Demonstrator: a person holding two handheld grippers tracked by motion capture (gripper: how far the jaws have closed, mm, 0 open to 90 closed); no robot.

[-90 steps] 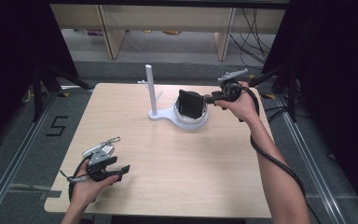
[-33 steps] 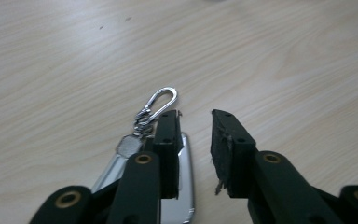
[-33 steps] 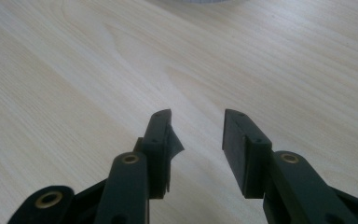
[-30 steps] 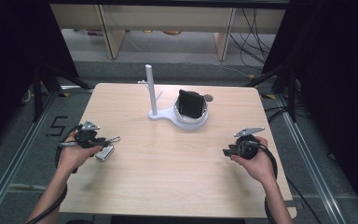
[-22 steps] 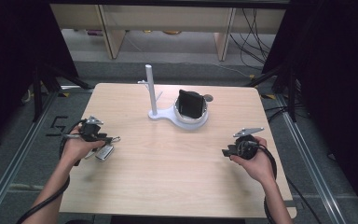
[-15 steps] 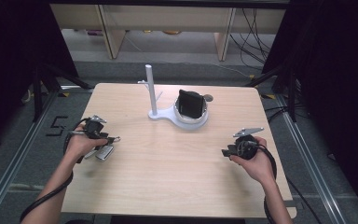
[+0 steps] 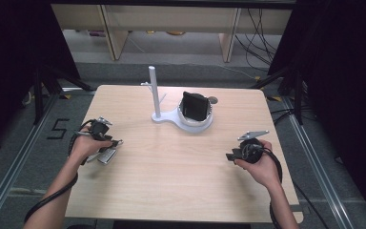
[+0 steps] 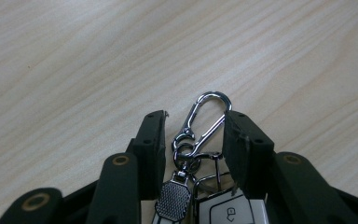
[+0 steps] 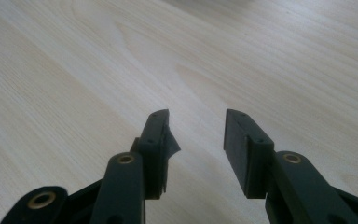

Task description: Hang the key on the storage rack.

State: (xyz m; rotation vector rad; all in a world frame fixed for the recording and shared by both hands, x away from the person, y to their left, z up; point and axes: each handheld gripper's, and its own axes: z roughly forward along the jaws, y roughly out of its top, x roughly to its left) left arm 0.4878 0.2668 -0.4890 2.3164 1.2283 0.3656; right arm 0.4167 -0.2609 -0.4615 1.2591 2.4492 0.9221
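Left gripper jaws, just opening, are straddling the keys on the table without pinching; right gripper is standing spread, empty.

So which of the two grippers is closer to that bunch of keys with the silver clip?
Left. The left gripper has its open jaws on either side of the key bunch on the table. The right gripper is far across the table with nothing between its jaws.
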